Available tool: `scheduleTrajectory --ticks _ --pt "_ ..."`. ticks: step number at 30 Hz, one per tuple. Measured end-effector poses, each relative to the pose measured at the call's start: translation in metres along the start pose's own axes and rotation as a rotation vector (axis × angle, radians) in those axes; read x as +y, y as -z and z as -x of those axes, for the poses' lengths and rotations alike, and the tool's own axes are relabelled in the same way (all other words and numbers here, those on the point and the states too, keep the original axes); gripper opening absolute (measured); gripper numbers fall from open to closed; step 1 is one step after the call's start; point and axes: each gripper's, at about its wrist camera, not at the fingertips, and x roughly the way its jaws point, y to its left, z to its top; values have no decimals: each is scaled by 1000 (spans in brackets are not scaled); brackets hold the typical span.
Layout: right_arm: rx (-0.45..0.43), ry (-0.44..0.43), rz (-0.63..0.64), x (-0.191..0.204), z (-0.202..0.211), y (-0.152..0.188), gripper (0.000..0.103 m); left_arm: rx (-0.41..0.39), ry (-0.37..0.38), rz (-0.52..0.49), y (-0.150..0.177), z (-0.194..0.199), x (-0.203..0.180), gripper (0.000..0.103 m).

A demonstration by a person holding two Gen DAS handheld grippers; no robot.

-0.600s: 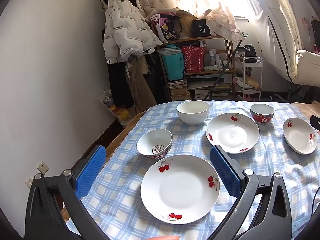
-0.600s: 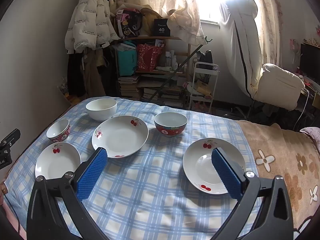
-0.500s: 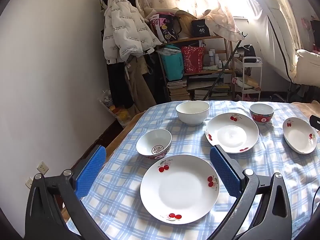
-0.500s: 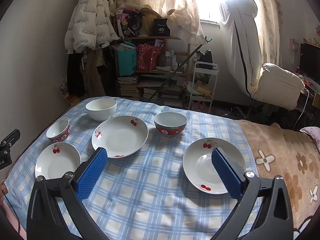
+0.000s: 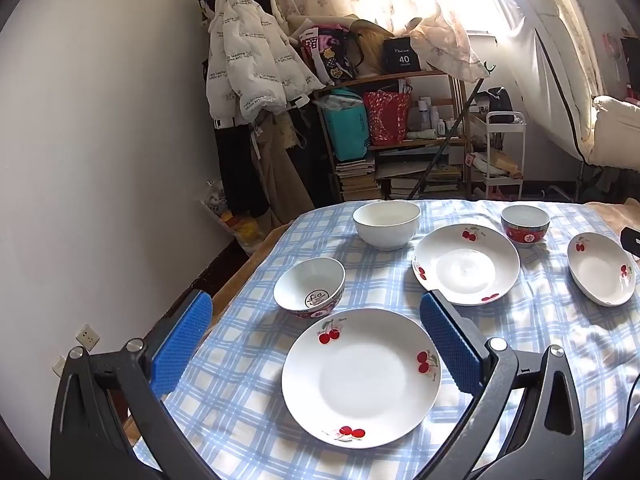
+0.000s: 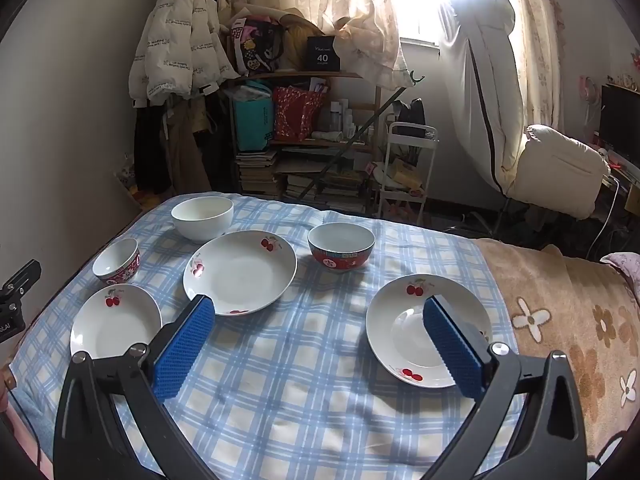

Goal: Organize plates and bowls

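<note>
- The left wrist camera is looking forward and downward between the two blue pads of the left claw, sitting close over the near cherry plate at the left edge of the checked cloth.
- The right wrist camera is facing the same way through the right claw, from further right, near the right-hand plate.
- Both views are sharing the middle plate, the white bowl and the shelf behind.

"40" on black box
</note>
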Motion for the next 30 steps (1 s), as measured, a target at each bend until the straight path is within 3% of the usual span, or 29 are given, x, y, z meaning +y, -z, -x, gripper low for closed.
scheduleTrajectory --ticks 30 --pt "2 -2 -2 0 0 0 103 8 1 -5 1 1 -1 102"
